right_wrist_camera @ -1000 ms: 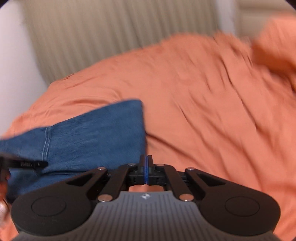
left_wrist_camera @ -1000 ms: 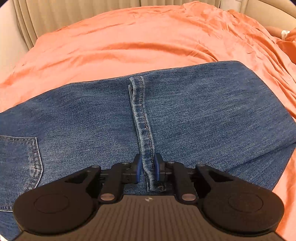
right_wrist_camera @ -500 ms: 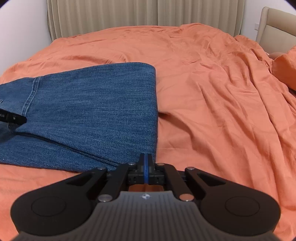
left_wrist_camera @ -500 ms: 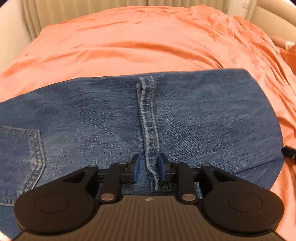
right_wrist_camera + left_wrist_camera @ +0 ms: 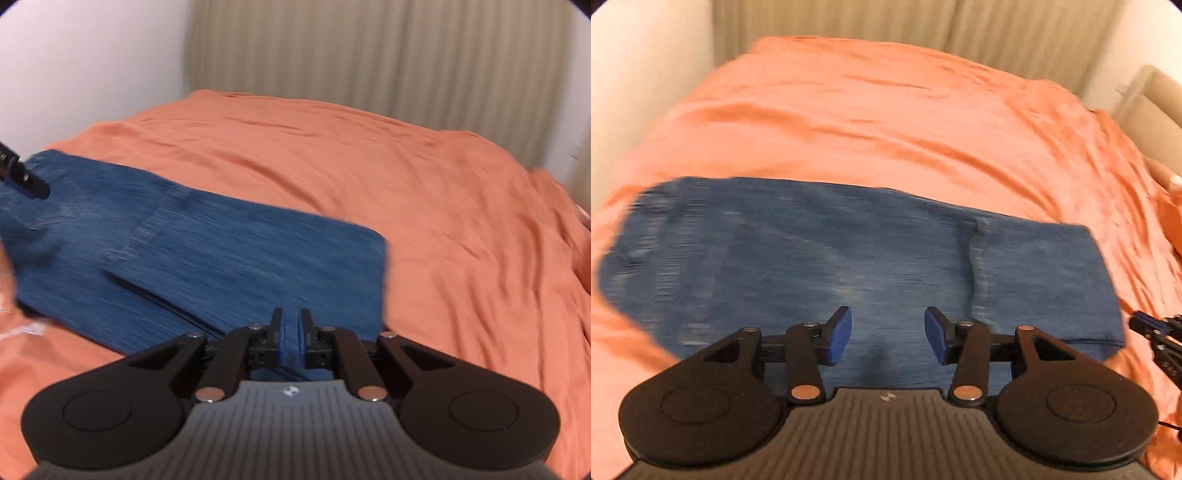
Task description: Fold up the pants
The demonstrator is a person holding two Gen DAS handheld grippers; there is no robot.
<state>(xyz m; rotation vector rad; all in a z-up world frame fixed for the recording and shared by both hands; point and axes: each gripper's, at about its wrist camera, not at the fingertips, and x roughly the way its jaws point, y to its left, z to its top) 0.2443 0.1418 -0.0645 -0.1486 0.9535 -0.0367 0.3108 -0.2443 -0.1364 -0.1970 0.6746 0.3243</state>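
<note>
Left tongs (image 5: 887,334): jaws opening, wide gap, nothing between the pads, poised above the denim. Right tongs (image 5: 291,338): nearly closed, narrow slit, nothing gripped. Folded pants (image 5: 831,258) lie flat on the orange bed cover (image 5: 886,122), long axis running left-right across the bed. Curtain (image 5: 369,55) beyond; both views blurred.
</note>
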